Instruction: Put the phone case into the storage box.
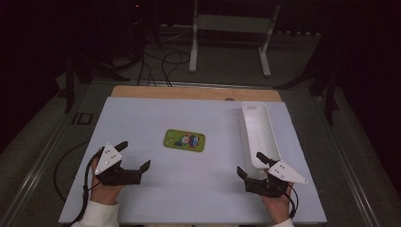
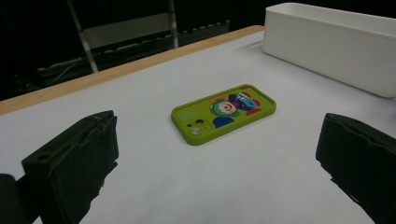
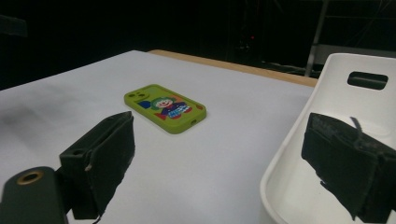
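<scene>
On the white table point(image 1: 142, 198) the green phone case point(image 1: 184, 140) lay untouched between your left gripper point(image 1: 135, 155) and right gripper point(image 1: 251, 163), both wide open, white bin point(image 1: 272, 137) empty.

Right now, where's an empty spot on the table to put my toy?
Bare room lies left of the green phone case and between the left gripper and right gripper. It is crowded at the right, where the white bin meets the right gripper.
</scene>
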A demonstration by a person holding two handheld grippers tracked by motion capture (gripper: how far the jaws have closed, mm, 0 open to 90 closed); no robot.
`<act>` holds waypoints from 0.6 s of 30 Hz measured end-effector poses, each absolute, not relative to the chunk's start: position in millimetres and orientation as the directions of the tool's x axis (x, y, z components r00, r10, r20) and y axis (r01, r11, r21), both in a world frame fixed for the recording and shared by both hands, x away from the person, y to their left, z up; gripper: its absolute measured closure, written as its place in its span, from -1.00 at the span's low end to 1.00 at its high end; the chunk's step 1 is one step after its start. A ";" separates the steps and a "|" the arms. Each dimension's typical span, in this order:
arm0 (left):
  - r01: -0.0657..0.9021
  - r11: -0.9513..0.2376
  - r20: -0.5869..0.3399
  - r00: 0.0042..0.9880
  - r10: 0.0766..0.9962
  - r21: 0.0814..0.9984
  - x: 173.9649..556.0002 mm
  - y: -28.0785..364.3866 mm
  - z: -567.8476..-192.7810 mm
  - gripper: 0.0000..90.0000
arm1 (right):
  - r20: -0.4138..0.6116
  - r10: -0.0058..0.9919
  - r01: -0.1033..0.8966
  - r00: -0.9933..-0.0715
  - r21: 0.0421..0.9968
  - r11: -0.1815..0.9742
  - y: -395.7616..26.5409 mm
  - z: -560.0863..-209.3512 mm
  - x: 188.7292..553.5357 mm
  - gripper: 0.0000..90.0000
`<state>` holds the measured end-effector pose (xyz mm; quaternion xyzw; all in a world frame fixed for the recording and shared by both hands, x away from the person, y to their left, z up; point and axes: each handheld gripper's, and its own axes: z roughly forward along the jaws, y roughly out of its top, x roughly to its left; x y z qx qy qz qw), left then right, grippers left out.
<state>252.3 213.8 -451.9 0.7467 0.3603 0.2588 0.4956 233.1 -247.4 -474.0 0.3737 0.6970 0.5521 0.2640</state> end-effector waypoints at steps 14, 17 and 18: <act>0.280 -0.264 0.035 0.623 0.781 0.923 263.2 199.9 -450.7 -1.00 | 0.046 0.815 0.228 -0.578 0.968 0.107 -248.0 -474.2 233.3 -0.79; 0.279 -0.267 0.035 0.628 0.777 0.922 266.3 195.5 -450.3 -1.00 | 0.046 0.815 0.228 -0.577 0.968 0.107 -248.0 -474.3 233.4 -0.79; 0.280 -0.269 0.035 0.630 0.776 0.922 267.6 193.7 -450.1 -1.00 | 0.047 0.815 0.229 -0.577 0.968 0.106 -248.2 -474.3 233.4 -0.79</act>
